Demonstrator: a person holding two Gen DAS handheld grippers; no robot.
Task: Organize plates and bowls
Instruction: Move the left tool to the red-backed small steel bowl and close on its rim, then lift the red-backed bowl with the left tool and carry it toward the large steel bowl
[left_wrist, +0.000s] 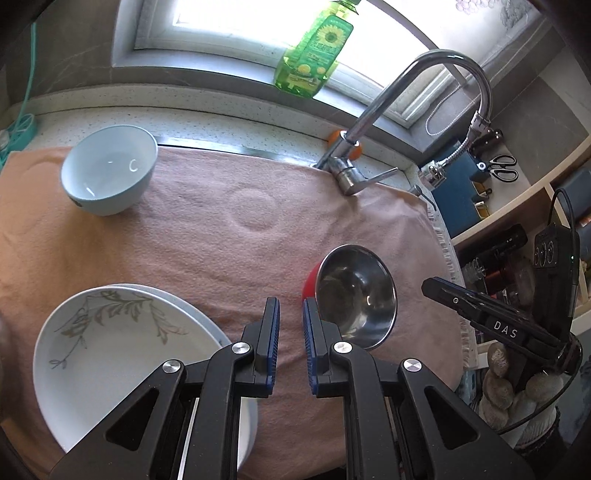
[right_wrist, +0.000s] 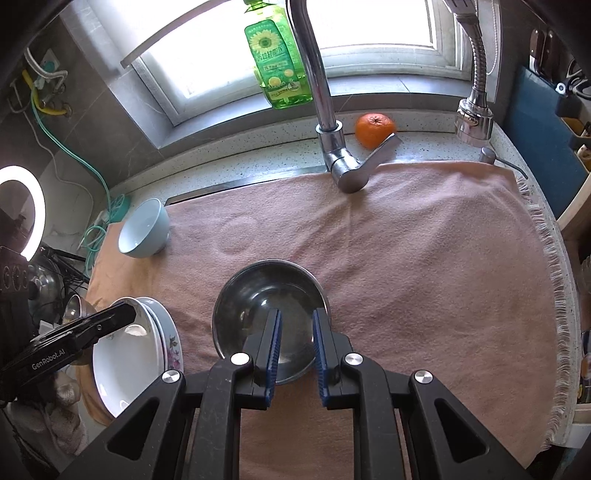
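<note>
A steel bowl (right_wrist: 258, 306) sits on the pink towel, nested over a red bowl (left_wrist: 309, 282) that shows at its left side; the steel bowl also shows in the left wrist view (left_wrist: 356, 295). My right gripper (right_wrist: 295, 339) is open, its fingers just above the steel bowl's near rim. My left gripper (left_wrist: 291, 332) is open and empty, between the steel bowl and a stack of white plates (left_wrist: 122, 354), also in the right wrist view (right_wrist: 129, 365). A light blue bowl (left_wrist: 109, 168) stands at the far left of the towel, seen too in the right wrist view (right_wrist: 144, 229).
The pink towel (right_wrist: 424, 258) covers the sink area. A chrome faucet (right_wrist: 332, 147) and a spray hose (right_wrist: 474, 110) rise at the back. An orange (right_wrist: 373, 129) and a green detergent bottle (right_wrist: 277, 62) stand by the window. Shelves with clutter are on the right.
</note>
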